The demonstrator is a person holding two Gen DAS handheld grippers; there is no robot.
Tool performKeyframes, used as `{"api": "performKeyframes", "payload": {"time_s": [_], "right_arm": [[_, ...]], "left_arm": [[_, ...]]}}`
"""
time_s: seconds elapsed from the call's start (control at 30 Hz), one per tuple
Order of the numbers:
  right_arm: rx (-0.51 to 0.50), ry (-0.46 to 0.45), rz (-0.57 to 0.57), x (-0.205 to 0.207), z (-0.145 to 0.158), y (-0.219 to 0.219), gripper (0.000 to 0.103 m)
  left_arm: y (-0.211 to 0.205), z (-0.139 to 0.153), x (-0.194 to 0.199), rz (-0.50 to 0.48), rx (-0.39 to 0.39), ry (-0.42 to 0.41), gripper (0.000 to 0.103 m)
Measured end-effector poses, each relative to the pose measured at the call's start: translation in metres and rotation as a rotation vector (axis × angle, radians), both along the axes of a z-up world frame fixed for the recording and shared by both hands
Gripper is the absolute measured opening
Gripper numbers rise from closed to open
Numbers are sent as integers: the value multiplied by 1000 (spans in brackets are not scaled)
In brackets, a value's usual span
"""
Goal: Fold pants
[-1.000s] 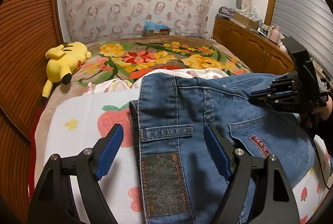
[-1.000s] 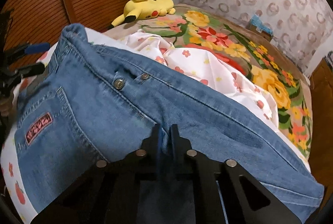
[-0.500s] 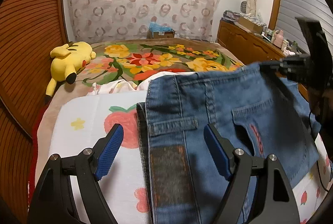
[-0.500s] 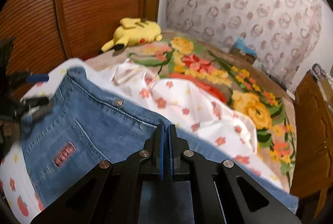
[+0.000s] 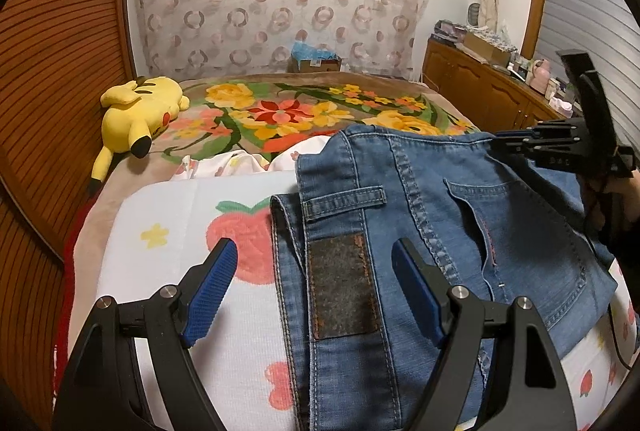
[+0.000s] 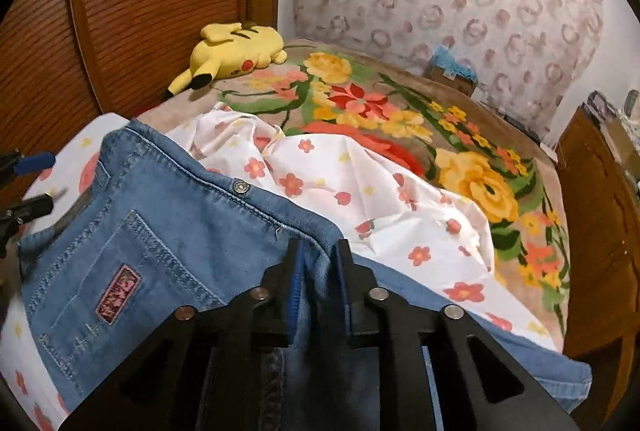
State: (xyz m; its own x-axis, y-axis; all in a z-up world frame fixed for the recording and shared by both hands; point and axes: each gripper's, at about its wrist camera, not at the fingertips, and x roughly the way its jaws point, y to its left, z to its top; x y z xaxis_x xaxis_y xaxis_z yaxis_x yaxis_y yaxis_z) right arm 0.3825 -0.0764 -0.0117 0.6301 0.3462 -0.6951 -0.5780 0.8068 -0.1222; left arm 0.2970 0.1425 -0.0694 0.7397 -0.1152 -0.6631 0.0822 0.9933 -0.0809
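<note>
Blue jeans (image 5: 404, 207) lie seat-up on a strawberry-print mat (image 5: 172, 215), waistband toward the far side, with a dark patch near the belt loop. My left gripper (image 5: 314, 251) hovers open above the patch, its blue pads wide apart and touching nothing. My right gripper (image 6: 319, 249) sits at the waistband's other end of the jeans (image 6: 172, 231). Its jaws are opening, and a fold of denim still lies loosely between the pads. In the left wrist view the right gripper (image 5: 508, 143) shows at the right, with a hand behind it. The left gripper (image 6: 38, 185) peeks in at the right wrist view's left edge.
A yellow plush toy (image 5: 136, 111) lies by the slatted wooden wall (image 5: 48, 71). Beyond the jeans are a crumpled white flowered sheet (image 6: 360, 183) and a bright floral blanket (image 5: 280, 111). A wooden cabinet (image 5: 480, 99) with clutter lines the right side, and a box (image 5: 316, 61) sits at the far end.
The right gripper lifted the waistband, then brought it back down, and the jeans now lie flatter. Its jaws, shut on the denim before, have parted. The left gripper has stayed put.
</note>
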Motion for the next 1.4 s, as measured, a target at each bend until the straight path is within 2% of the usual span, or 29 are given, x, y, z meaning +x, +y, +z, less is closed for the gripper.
{"api": "performKeyframes", "payload": {"time_s": [0.07,0.13,0.47,0.8,0.87,1.1,1.4], "right_arm": [[25,2,-2,-8,0,-7,25],[49,6,-3,-13,0,-17,27],[145,0,-23,-52,27,-71,27],[170,-33,-41,-116,44,-109,30],[177,-40,-51,-127,43,-115,35],[206,-54,-99,-170,37,-124,40],[214,-59,-129,-226,22,-133,54]], "left_arm": [[-1,0,0,-5,5,4,80],[-2,-1,0,-10,8,6,80],[-14,1,2,-46,30,16,80],[-29,25,-25,-90,57,-2,79],[-31,29,-36,-91,54,-3,79],[-39,28,-73,-100,48,-1,79],[-35,12,-102,-83,38,30,70]]}}
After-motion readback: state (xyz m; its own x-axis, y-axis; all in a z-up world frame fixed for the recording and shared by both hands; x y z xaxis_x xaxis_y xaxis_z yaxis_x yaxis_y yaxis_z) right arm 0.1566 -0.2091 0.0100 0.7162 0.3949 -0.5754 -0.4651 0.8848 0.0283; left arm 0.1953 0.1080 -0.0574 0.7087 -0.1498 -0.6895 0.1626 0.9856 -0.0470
